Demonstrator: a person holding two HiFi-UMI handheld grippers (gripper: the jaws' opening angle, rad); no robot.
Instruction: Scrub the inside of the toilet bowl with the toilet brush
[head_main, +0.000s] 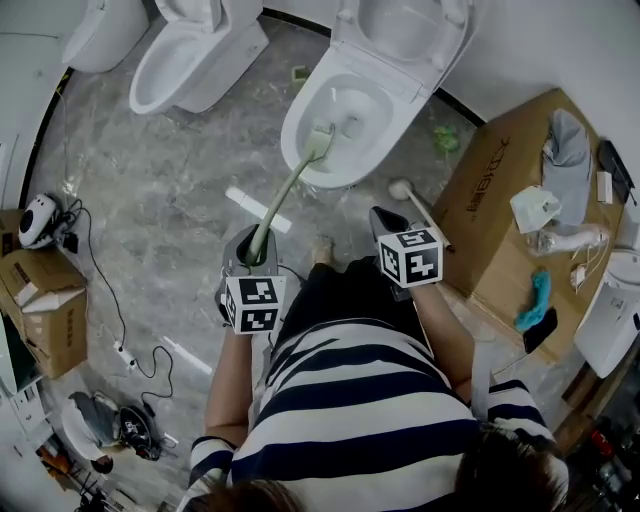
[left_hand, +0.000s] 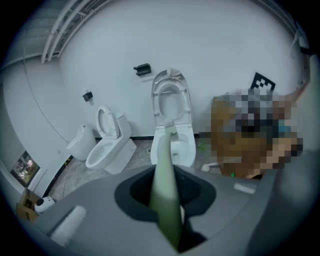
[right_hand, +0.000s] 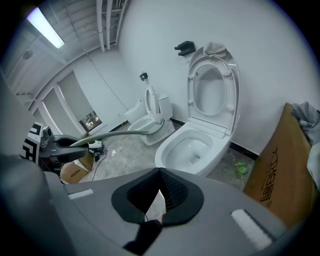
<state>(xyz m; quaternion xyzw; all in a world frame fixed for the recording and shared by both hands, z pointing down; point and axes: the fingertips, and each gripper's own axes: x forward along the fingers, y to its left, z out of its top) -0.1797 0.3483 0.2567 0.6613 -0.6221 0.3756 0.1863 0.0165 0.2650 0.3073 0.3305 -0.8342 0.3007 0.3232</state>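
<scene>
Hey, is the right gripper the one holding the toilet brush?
No, the left gripper is clamped on the toilet brush handle, while the right gripper has nothing between its jaws.

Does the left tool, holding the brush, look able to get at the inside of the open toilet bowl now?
Probably yes: the left tool is shut on the toilet brush, whose head lies inside the toilet bowl; the lid stands up, and nothing blocks it.
</scene>
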